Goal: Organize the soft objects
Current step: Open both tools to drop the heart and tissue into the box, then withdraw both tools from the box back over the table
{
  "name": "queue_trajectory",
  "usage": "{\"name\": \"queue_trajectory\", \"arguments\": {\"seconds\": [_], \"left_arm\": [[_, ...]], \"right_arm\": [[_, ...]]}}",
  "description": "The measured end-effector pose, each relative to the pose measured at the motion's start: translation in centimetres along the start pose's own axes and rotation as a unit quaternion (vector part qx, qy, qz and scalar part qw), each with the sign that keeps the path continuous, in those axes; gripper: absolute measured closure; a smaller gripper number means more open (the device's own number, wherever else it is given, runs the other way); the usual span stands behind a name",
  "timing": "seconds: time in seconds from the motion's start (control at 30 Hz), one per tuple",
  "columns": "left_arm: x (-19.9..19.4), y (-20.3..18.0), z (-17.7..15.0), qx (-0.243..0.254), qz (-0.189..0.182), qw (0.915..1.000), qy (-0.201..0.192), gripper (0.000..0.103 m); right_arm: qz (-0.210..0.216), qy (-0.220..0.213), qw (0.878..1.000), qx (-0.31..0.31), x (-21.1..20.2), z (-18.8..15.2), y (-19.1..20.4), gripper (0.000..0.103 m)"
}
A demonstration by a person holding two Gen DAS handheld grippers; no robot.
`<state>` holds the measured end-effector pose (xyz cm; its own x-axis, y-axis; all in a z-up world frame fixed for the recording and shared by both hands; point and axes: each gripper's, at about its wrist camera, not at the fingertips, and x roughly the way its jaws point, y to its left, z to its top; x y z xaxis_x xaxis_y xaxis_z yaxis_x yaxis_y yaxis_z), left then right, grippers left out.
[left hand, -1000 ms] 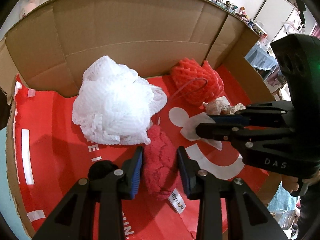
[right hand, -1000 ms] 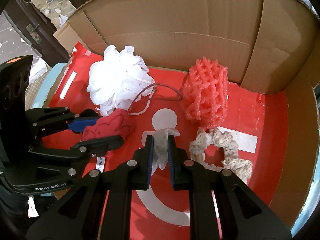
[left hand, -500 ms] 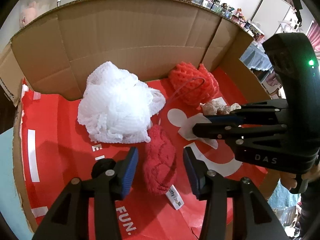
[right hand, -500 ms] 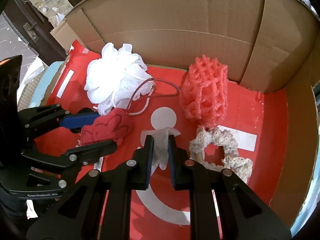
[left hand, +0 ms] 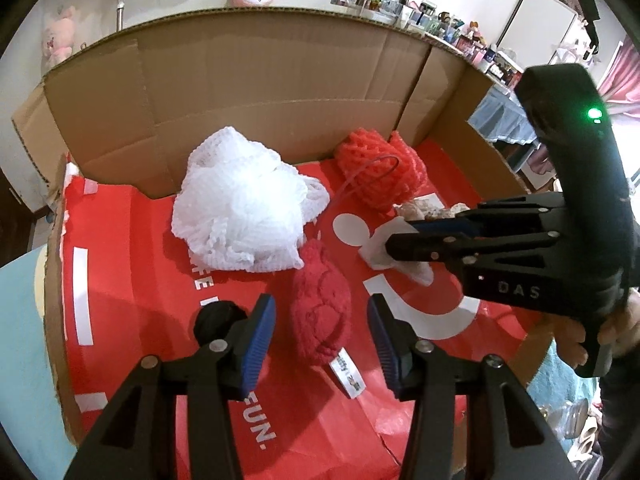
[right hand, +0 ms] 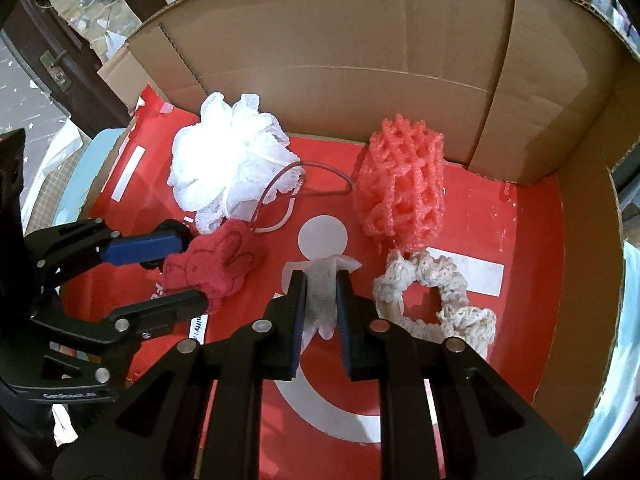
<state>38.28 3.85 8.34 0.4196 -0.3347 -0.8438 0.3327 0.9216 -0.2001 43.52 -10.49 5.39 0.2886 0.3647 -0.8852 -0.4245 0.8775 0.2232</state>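
Jaws of the left gripper (left hand: pixel 321 342) are opening around the red cloth (left hand: pixel 320 312) lying near-centre in the box (left hand: pixel 280 92) — clear it straight up, unsnagged — while the right gripper (right hand: pixel 321 305) pinches the white gauze (right hand: pixel 322 300).

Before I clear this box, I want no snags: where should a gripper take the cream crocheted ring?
Probably the bare, smooth stretch of the cream crocheted ring, from above. It lies flat, so one finger could drop inside the loop and one outside; the ruffled yarn elsewhere looks bulkier.
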Motion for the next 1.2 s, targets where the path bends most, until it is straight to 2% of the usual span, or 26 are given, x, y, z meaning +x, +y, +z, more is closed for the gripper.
{"name": "queue_trajectory", "arguments": {"seconds": [0.03,0.13,0.17,0.23,0.4,0.47,0.6,0.7,0.73,0.97,1.2], "left_arm": [[-0.4,0.0,-0.2,0.000,0.000,1.0000,-0.004,0.045],[-1.5,-0.2,-0.6,0.002,-0.003,0.9999,-0.013,0.044],[-2.1,-0.3,-0.8,0.002,-0.005,0.9998,-0.017,0.044],[-3.0,-0.4,-1.1,0.000,-0.007,0.9997,-0.024,0.043],[-6.7,-2.0,-2.2,-0.002,-0.011,0.9978,-0.065,0.027],[-8.5,-2.8,-2.8,-0.004,-0.015,0.9963,-0.085,0.020],[-12.0,-4.5,-4.1,-0.008,-0.011,0.9921,-0.125,0.007],[-14.9,-5.8,-5.6,-0.012,-0.008,0.9872,-0.159,0.001],[-15.3,-6.2,-5.9,-0.012,-0.006,0.9860,-0.166,0.000],[-20.4,-9.5,-10.5,0.008,0.006,0.9706,-0.240,0.000],[-22.8,-11.4,-15.2,-0.008,0.001,0.9575,-0.288,0.000]], "right_arm": [[-0.001,-0.002,1.000,0.002,-0.1,0.0,0.0,0.080],[-0.005,-0.010,1.000,0.006,-0.6,-0.2,0.1,0.067],[-0.007,-0.014,1.000,0.009,-0.9,-0.3,0.1,0.053],[-0.004,-0.024,1.000,0.013,-1.9,-0.6,0.1,0.043],[-0.013,-0.056,0.998,0.012,-5.8,-1.6,0.9,0.042],[-0.021,-0.075,0.997,0.008,-8.2,-2.6,1.5,0.031],[-0.032,-0.113,0.993,0.000,-12.7,-4.9,2.7,0.026],[-0.048,-0.146,0.988,-0.012,-15.9,-7.1,3.8,0.024],[-0.052,-0.157,0.986,-0.014,-16.9,-7.9,4.2,0.021],[-0.081,-0.223,0.971,-0.034,-22.6,-14.0,7.0,0.021],[-0.112,-0.286,0.950,-0.051,-25.5,-21.0,9.7,0.020]]}}
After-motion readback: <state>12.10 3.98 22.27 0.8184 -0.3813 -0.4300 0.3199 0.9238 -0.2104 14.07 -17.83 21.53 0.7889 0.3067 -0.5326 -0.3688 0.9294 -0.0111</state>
